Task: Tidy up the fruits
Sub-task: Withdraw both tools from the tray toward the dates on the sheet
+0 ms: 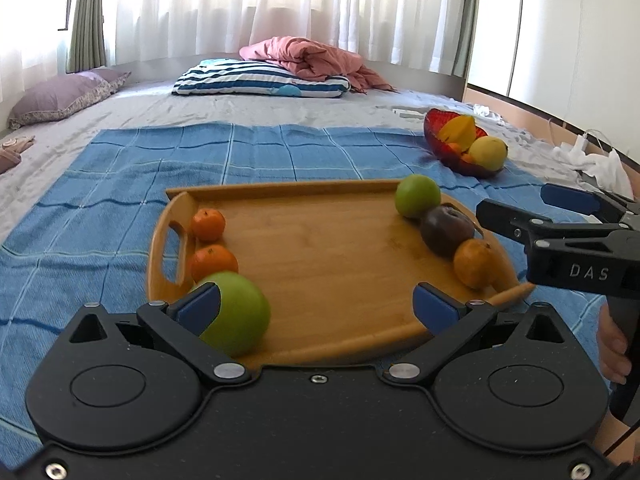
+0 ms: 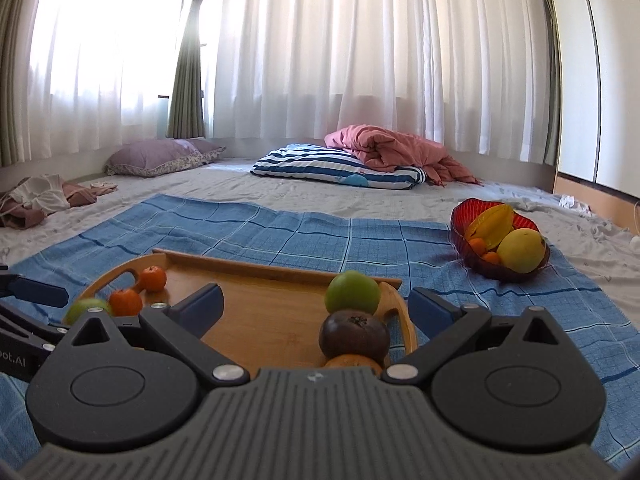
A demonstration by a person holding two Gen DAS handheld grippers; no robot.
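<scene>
Both grippers, left (image 1: 316, 304) and right (image 2: 316, 306), gaped empty over tray (image 1: 320, 240); on it: three oranges (image 1: 208, 224), two green apples (image 1: 417, 195), one plum (image 1: 446, 230).

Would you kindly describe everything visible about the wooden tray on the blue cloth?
The wooden tray looks like light bamboo, with a low raised rim and cut-out handles at both curved ends. It lies flat on the blue checked cloth. Along its left end sit two mandarins and a green apple; along its right end sit another green apple, a dark purple fruit and an orange. Its middle is bare.
</scene>
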